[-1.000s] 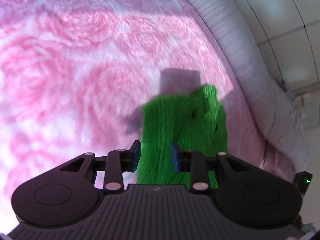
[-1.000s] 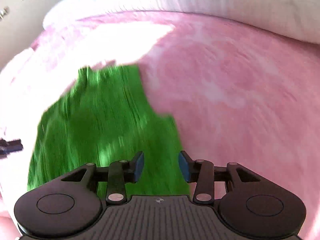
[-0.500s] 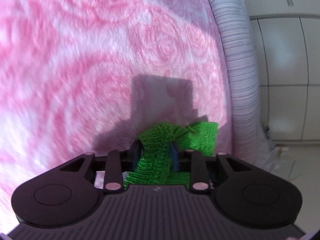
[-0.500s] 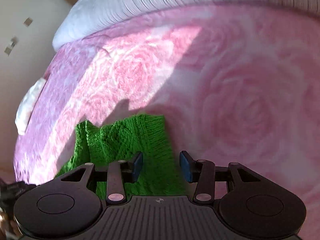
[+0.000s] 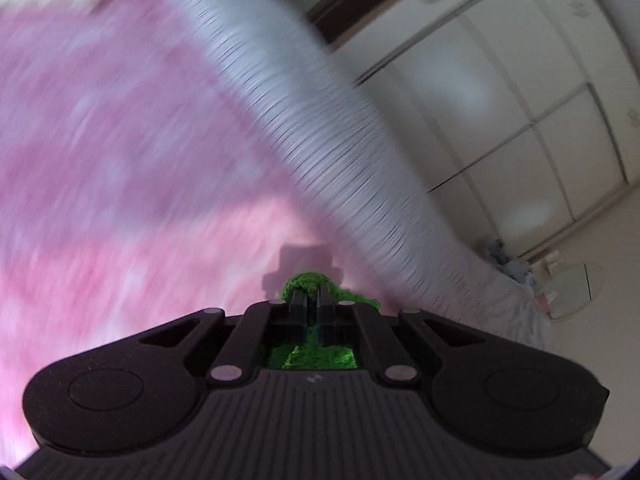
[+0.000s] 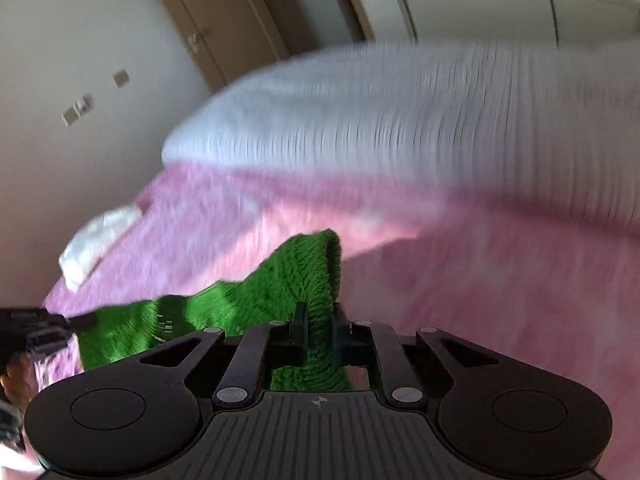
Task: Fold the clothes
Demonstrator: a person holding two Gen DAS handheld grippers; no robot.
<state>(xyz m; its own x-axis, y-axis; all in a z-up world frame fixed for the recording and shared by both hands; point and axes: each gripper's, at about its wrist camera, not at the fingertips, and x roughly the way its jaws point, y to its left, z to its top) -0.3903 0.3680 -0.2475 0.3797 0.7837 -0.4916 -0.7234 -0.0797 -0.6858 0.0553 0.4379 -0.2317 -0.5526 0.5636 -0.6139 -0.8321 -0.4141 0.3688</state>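
Both grippers pinching the green knit over the pink bed

A pink rose-print blanket [image 6: 500, 288] is covering the bed, with a white ribbed pillow [image 6: 400, 112] lying along its far edge and white wardrobe doors [image 5: 500, 100] standing behind. The green sweater [image 6: 256, 300] is hanging bunched between the two tools, off the blanket. The right gripper [image 6: 319, 330] is clamping a thick fold; the left gripper [image 5: 310, 300] is squeezing nearly together on a small bunch. Everything's pretty motion-blurred.
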